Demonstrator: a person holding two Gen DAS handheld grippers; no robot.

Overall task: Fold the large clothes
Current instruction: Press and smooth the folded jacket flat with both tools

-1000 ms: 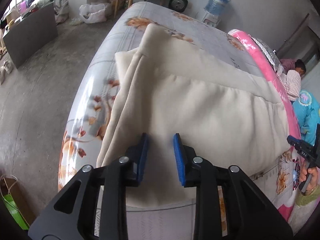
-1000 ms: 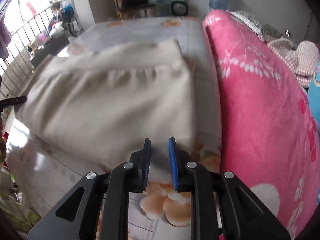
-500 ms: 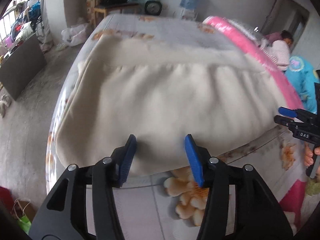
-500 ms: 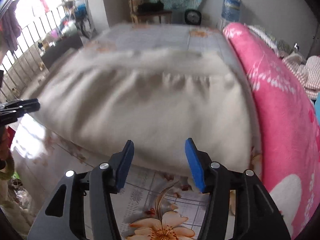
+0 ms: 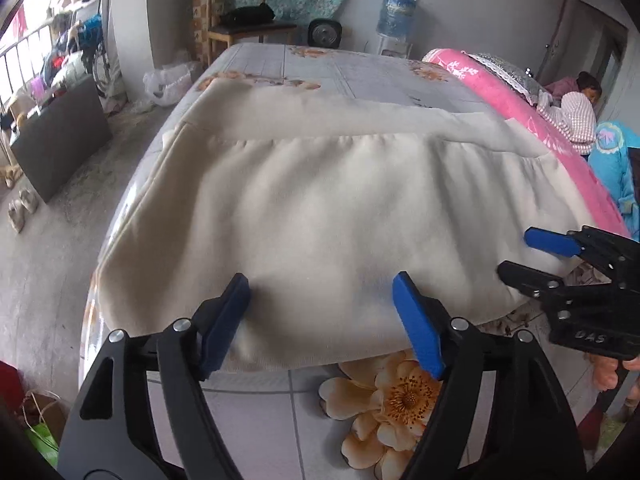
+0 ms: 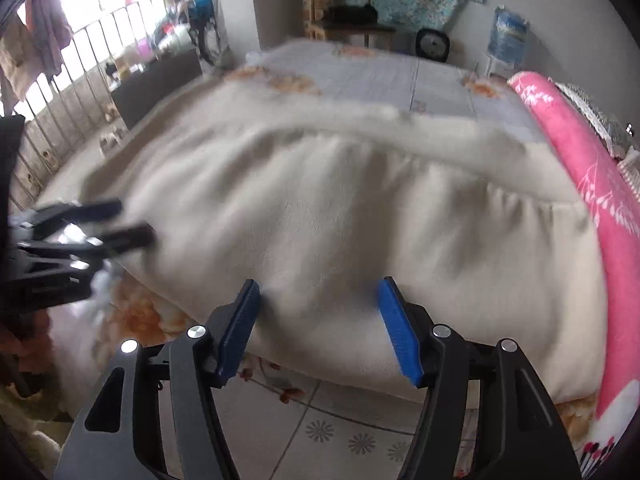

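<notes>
Cream fleece, thick and soft: the large garment [image 5: 320, 208] lies folded across the near part of the bed [image 5: 360, 76], its near edge just short of the printed flower on the sheet, a gathered seam running left to right past its middle. My left gripper [image 5: 320, 312] hovers over that near edge with jaws spread wide; they have just been opening, and nothing is pinched between the pads. My right gripper [image 6: 318, 320] is likewise wide, also just opened, over the near edge further right, empty; that view is smeared by motion. I judge one fold is laid and released, and the next grasp is pending. To do it well: I would drop both grippers onto the same edge, well apart and level with each other, bite through all layers rather than the top one, then carry the edge over evenly so the seam stays straight. The pink blanket [image 5: 540, 128] on the right could snag a corner. Writing: raised letters on the right gripper's body in the left view, apparently "DAS"; nothing else legible.
</notes>
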